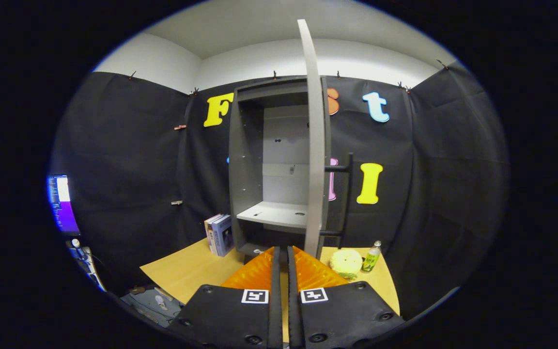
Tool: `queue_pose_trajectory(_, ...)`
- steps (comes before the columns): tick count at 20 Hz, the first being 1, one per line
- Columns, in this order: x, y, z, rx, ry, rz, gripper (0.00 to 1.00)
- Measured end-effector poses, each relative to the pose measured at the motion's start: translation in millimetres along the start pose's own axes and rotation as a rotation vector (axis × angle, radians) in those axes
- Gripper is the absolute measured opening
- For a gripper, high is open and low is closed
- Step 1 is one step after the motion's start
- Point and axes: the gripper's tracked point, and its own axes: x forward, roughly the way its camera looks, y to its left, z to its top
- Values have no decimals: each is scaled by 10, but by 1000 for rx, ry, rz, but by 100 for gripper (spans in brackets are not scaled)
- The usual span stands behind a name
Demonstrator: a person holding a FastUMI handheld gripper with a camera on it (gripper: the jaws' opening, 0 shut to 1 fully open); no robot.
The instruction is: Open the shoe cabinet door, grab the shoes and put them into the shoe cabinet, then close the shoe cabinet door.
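We see the gripper (283, 252) clenched, fingers nearly together with nothing between them, at lower centre of the frame. Just beyond them stands the cabinet (247, 165) on the table (187, 274), its door (315, 145) swung open edge-on at centre, shelf (274, 213) bare.

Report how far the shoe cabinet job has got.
Done: the shoe cabinet door stands swung open, edge-on just beyond the fingers. In hand: nothing; the gripper is nearly closed with nothing between its fingers. Left: no shoe sits on the cabinet shelf, so grabbing the shoes, putting them in and closing the door remain.
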Motion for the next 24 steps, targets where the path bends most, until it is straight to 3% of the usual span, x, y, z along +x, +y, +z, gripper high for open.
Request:
queue_pose_trajectory(7,507,552,-790,93,216,54,10)
queue_pose_trajectory(14,1154,786,-1801,101,458,-87,8)
queue_pose_trajectory(24,1759,968,-2944,127,685,-178,8)
